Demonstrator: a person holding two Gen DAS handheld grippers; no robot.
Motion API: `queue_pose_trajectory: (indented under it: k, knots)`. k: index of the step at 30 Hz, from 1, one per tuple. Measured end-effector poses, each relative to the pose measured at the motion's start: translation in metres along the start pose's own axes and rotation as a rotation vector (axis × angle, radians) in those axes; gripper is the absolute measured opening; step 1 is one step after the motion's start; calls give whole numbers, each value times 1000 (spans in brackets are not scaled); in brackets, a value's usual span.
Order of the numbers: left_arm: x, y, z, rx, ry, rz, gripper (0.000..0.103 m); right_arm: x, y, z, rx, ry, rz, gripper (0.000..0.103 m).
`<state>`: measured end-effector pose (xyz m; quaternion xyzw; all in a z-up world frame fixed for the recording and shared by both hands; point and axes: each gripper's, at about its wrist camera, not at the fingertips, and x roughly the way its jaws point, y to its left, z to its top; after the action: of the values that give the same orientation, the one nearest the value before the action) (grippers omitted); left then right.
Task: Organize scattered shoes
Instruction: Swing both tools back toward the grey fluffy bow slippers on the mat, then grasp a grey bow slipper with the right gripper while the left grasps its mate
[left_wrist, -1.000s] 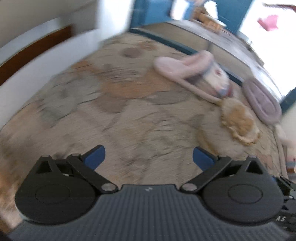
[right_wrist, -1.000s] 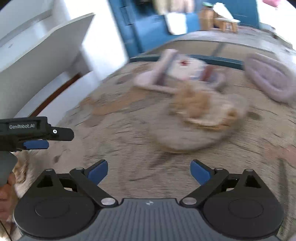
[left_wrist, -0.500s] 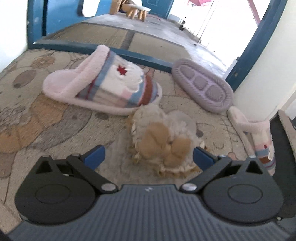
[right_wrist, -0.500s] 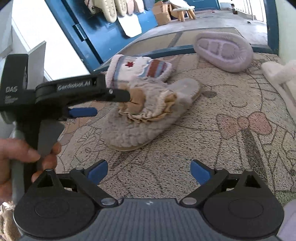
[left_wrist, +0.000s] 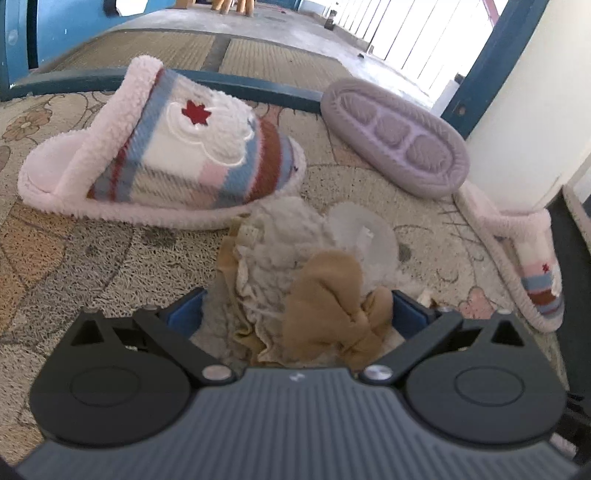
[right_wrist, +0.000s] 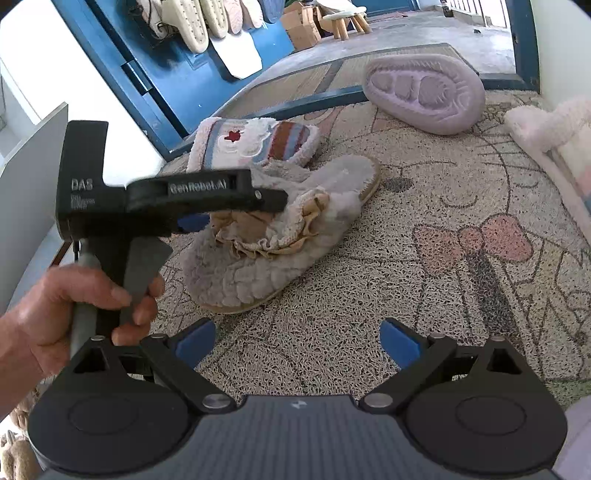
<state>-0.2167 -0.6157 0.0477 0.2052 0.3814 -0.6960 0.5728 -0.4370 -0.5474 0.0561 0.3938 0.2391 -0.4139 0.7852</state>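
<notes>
A fluffy grey slipper (left_wrist: 295, 236) with a tan bow lies on the patterned mat, its toe between the fingers of my left gripper (left_wrist: 295, 314). The jaws are closing and the blue pads stand right at its sides. In the right wrist view a left gripper finger (right_wrist: 221, 192) reaches over the same grey slipper (right_wrist: 251, 266). A pink striped slipper (left_wrist: 166, 155) lies just behind it. A purple slipper (left_wrist: 395, 144) lies sole up at the back right. A second striped slipper (left_wrist: 524, 251) rests by the right wall. My right gripper (right_wrist: 297, 339) is open over bare mat.
A person's hand (right_wrist: 74, 306) holds the left gripper's handle. The mat (right_wrist: 406, 295) ends at a blue door sill (right_wrist: 295, 107). A blue door (right_wrist: 122, 74) with hung slippers stands at the back left. A white wall (left_wrist: 535, 92) closes the right.
My left gripper has swung across the mat and come down over the grey slipper, and its jaws have narrowed around it. The right gripper shifted a little and now looks at the slipper steadily.
</notes>
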Motion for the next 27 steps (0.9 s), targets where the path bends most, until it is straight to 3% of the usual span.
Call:
queue_pose_trajectory:
  k: [5, 9, 16, 27]
  knots:
    - [-8, 4, 2, -66, 19, 35, 57, 8, 1, 1, -1, -13, 11, 96]
    - [-22, 16, -7, -212, 42, 35, 48, 14, 4, 3, -17, -18, 41, 89]
    - [-52, 22, -44, -407, 44, 69, 45, 9, 3, 2, -39, -28, 69, 86]
    - [-113, 20, -109, -677, -20, 199, 45, 13, 18, -18, -88, 27, 140, 86]
